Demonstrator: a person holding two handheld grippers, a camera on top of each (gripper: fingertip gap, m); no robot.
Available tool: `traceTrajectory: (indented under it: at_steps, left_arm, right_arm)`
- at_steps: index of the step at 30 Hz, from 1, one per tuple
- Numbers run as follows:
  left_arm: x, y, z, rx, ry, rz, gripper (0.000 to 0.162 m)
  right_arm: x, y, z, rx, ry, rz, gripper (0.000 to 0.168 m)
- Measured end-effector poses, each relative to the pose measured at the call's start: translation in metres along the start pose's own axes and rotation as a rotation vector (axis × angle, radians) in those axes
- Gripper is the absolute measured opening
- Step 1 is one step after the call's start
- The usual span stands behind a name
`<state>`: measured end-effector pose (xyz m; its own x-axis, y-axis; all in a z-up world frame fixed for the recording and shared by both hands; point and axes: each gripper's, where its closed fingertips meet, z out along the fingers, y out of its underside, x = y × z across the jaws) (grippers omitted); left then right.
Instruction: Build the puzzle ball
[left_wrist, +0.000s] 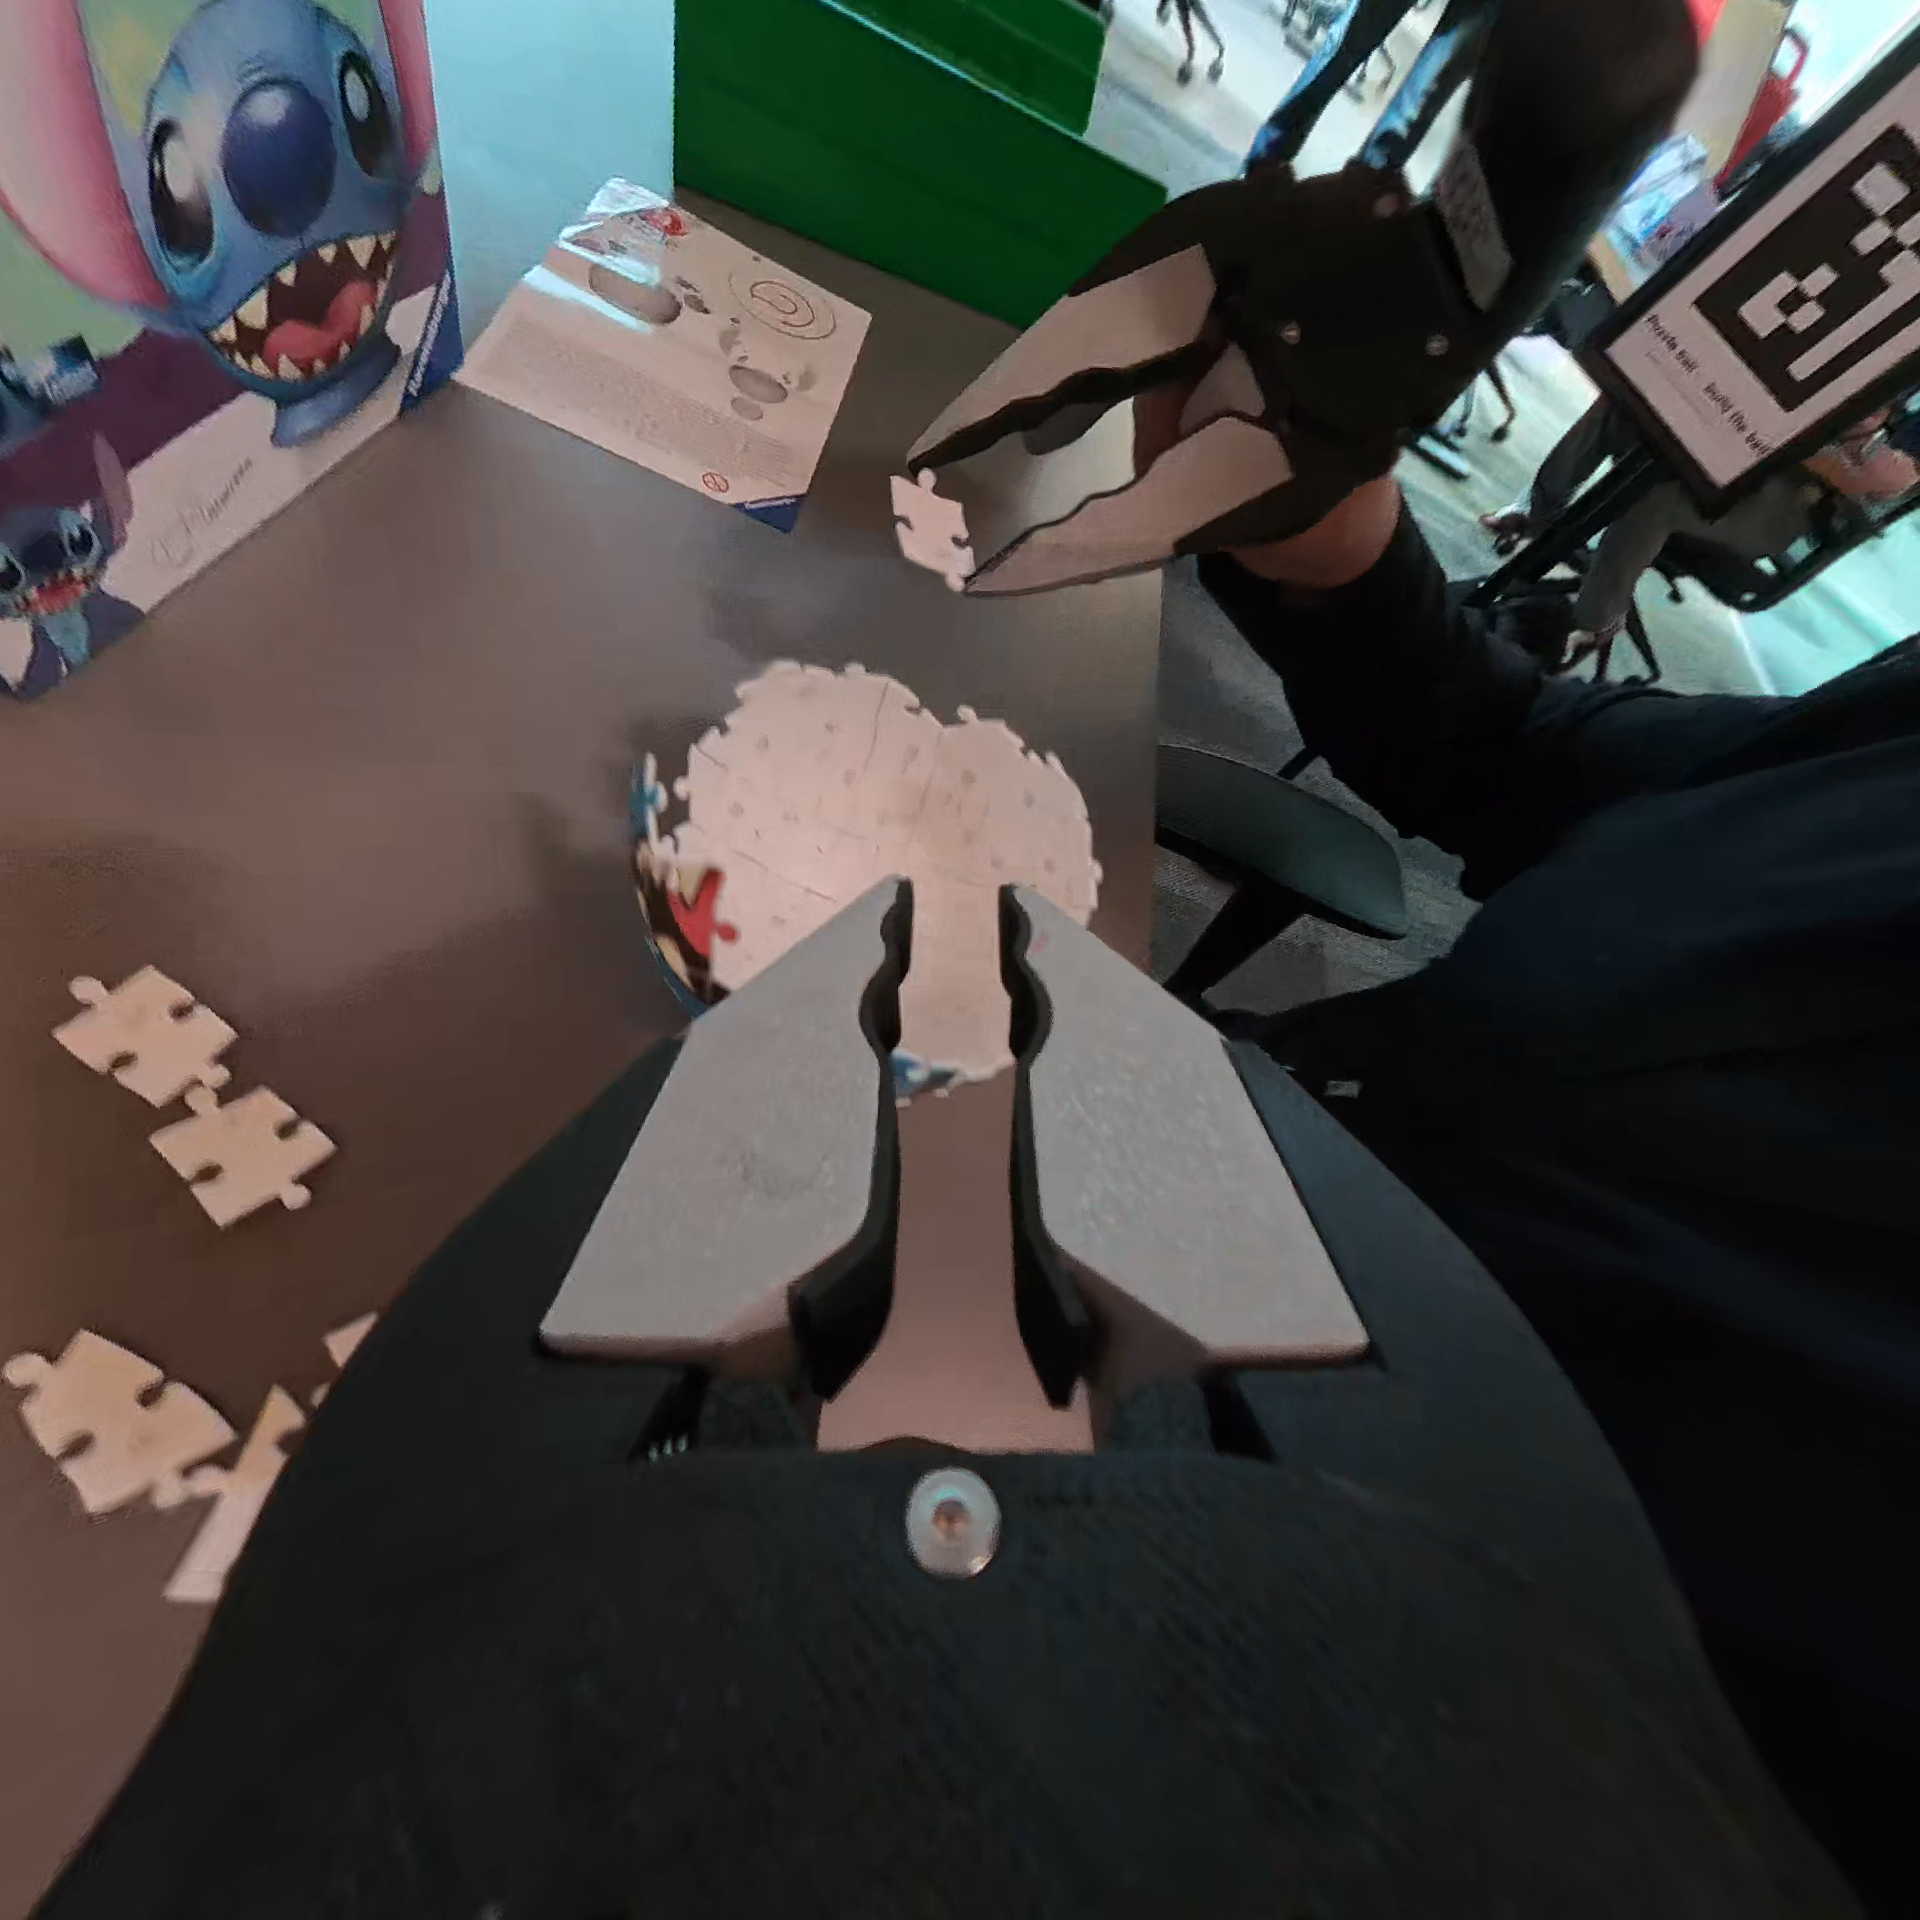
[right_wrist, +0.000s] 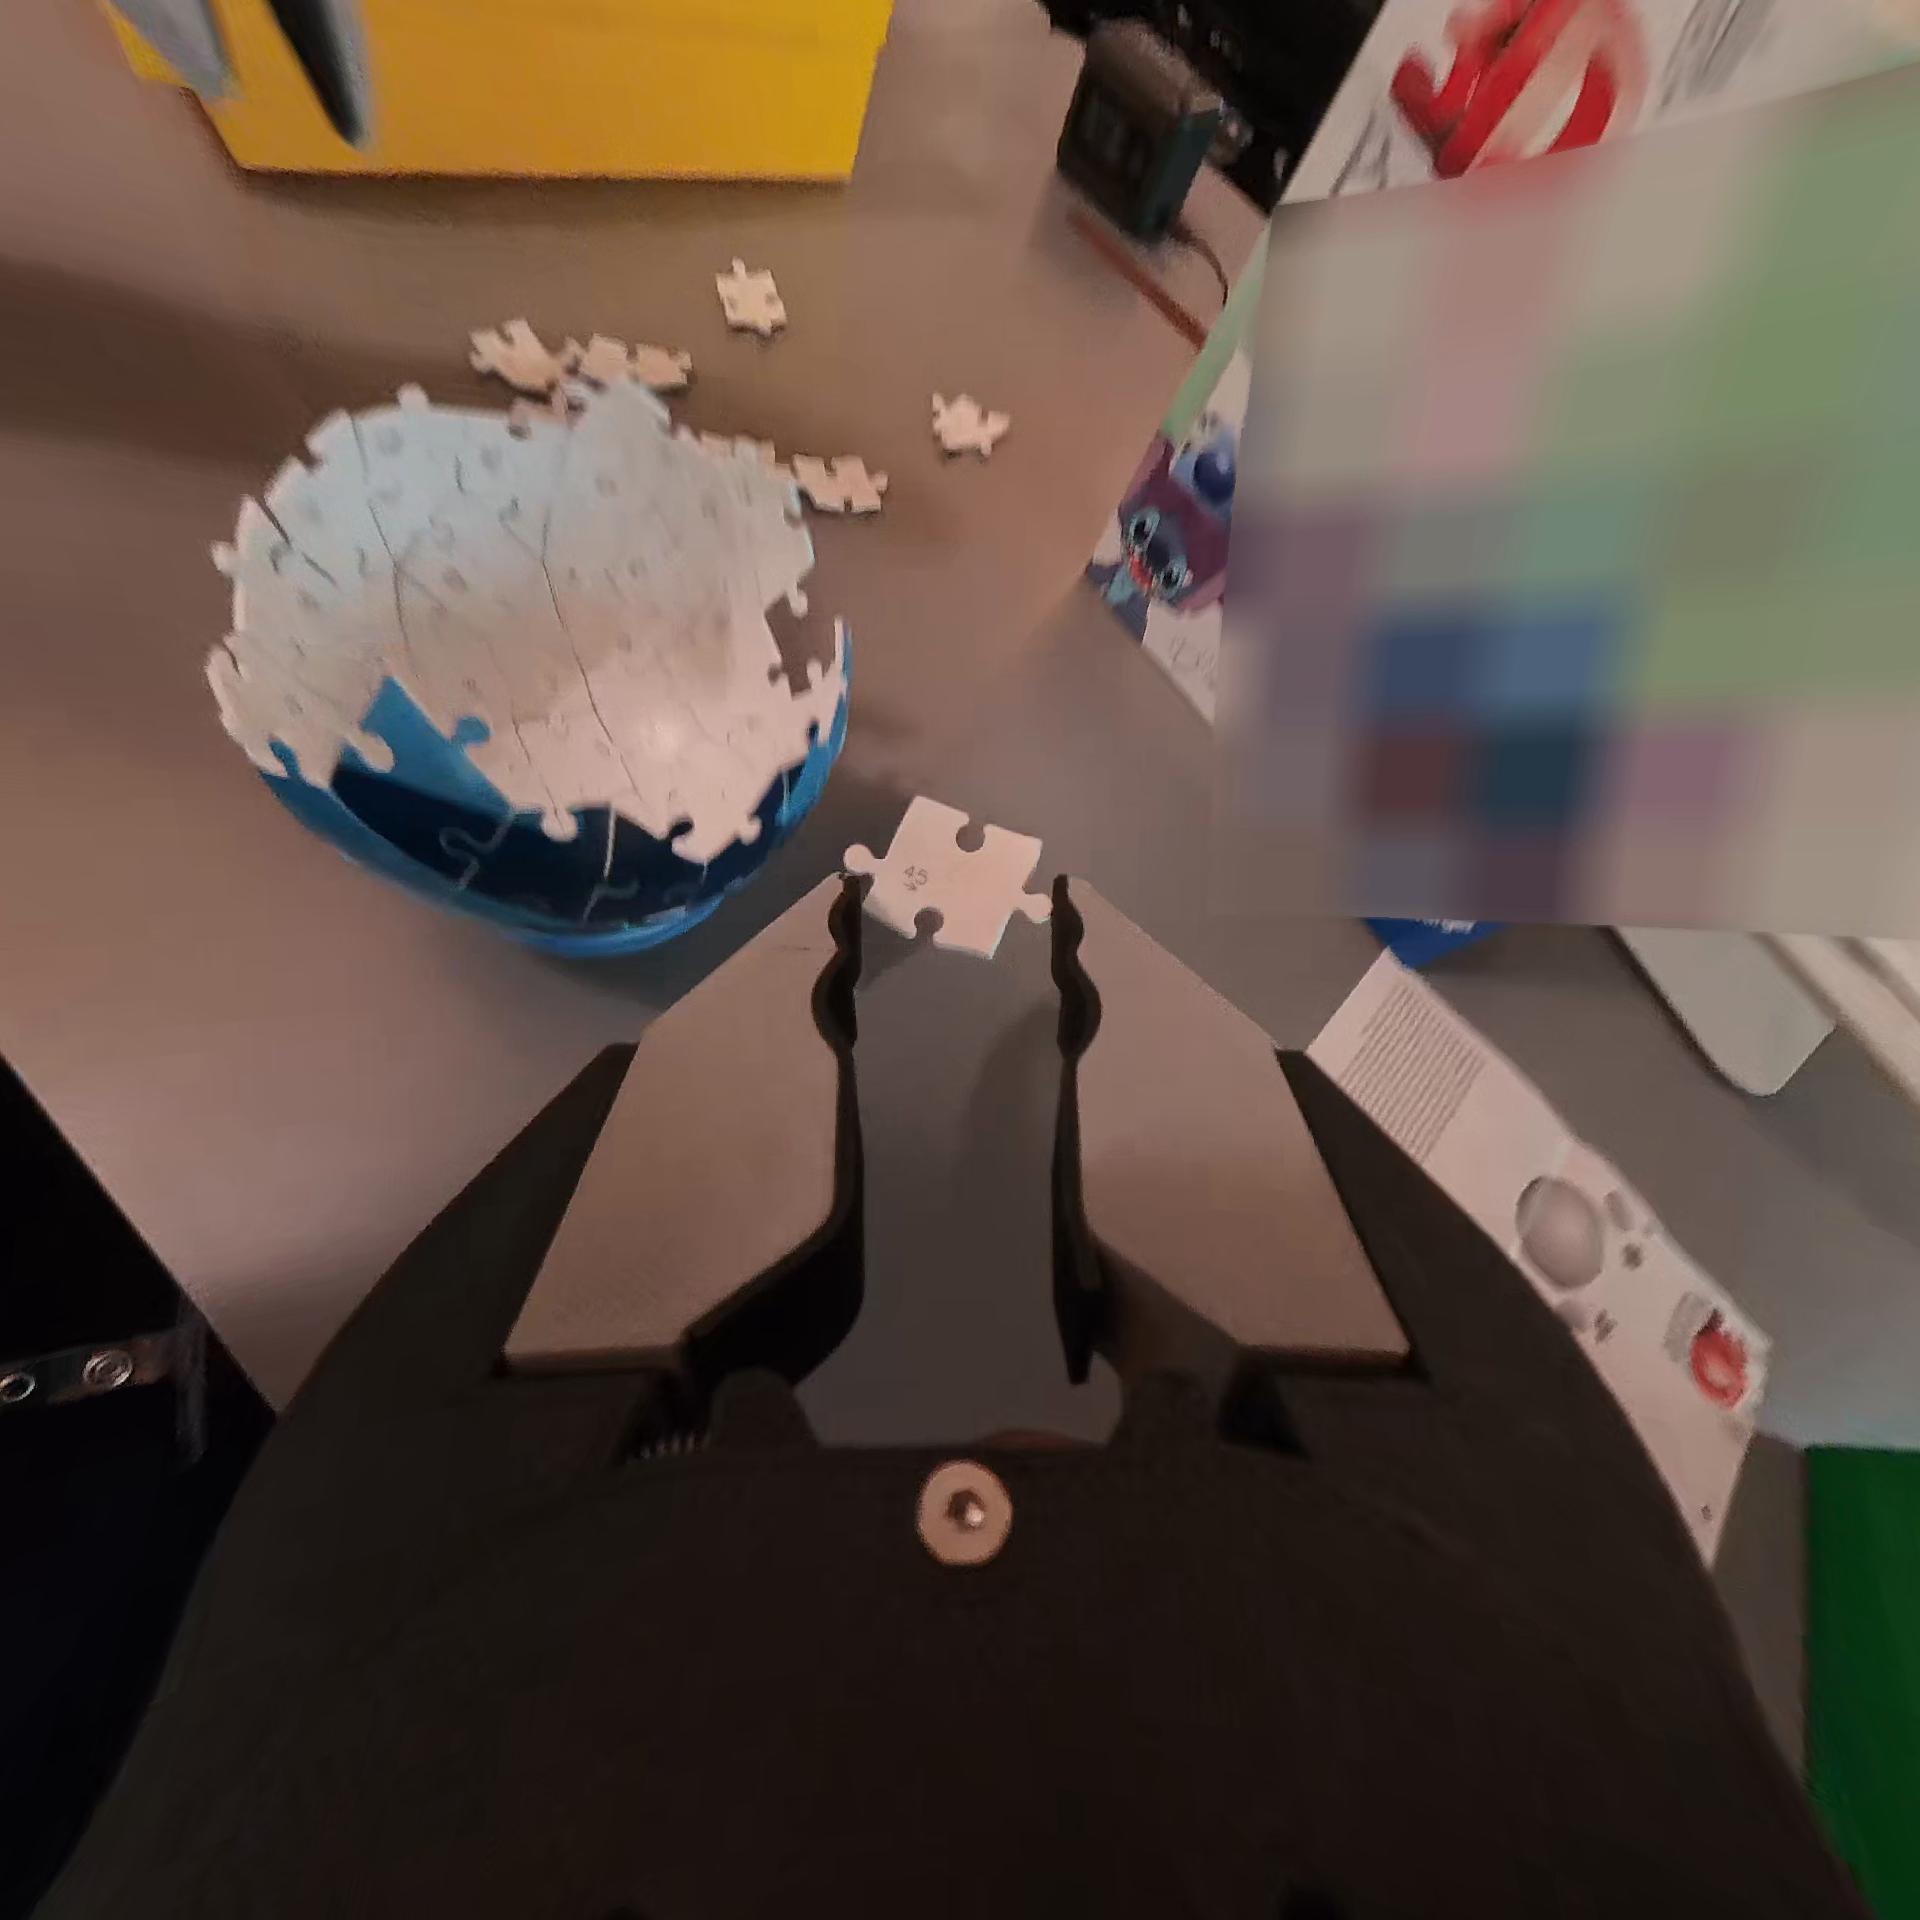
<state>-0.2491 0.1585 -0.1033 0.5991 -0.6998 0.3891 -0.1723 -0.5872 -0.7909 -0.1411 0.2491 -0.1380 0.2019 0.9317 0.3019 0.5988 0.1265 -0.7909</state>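
The half-built puzzle ball (left_wrist: 831, 800) is an open bowl on the brown table, white inside and blue outside; it also shows in the right wrist view (right_wrist: 499, 623). My left gripper (left_wrist: 956, 904) hovers just above and before the ball, with its jaws a narrow gap apart and nothing between them. My right gripper (right_wrist: 953, 883) is shut on a white puzzle piece (right_wrist: 951, 878), held in the air to the right of the ball. In the left wrist view the right gripper (left_wrist: 943, 530) holds this piece (left_wrist: 923, 514) above and beyond the ball.
Loose white pieces (left_wrist: 145, 1029) lie left of the ball and beyond it (right_wrist: 842, 483). The picture box (left_wrist: 208, 260), an instruction sheet (left_wrist: 675, 353) and a green box (left_wrist: 883, 125) stand behind. A yellow box (right_wrist: 571, 83) sits at the far edge. The table edge (left_wrist: 1158, 727) is right of the ball. Tip to tip, the grippers are about 15 cm apart.
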Motion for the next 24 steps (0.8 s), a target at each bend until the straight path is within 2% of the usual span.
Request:
traceTrajectory:
  at_steps: [4,8,14,18,24]
  left_arm:
    - [-0.016,-0.031,0.024,-0.027,0.008,-0.005,0.02]
    - [-0.019,-0.046,0.048,-0.028,0.107,-0.077,0.022]
    - [-0.022,-0.043,0.063,-0.07,0.181,-0.127,0.022]
    - [-0.021,-0.05,0.063,-0.041,0.242,-0.162,0.022]
    - [-0.025,-0.048,0.07,-0.057,0.261,-0.186,0.023]
  right_arm:
    - [0.0,-0.037,0.004,0.072,-0.007,-0.057,0.033]
    - [-0.007,-0.056,0.013,0.109,-0.02,-0.09,0.033]
    - [-0.015,-0.066,0.018,0.131,-0.022,-0.132,0.033]
    - [-0.015,-0.07,0.02,0.127,-0.023,-0.145,0.033]
    - [-0.015,-0.076,0.021,0.131,-0.024,-0.157,0.033]
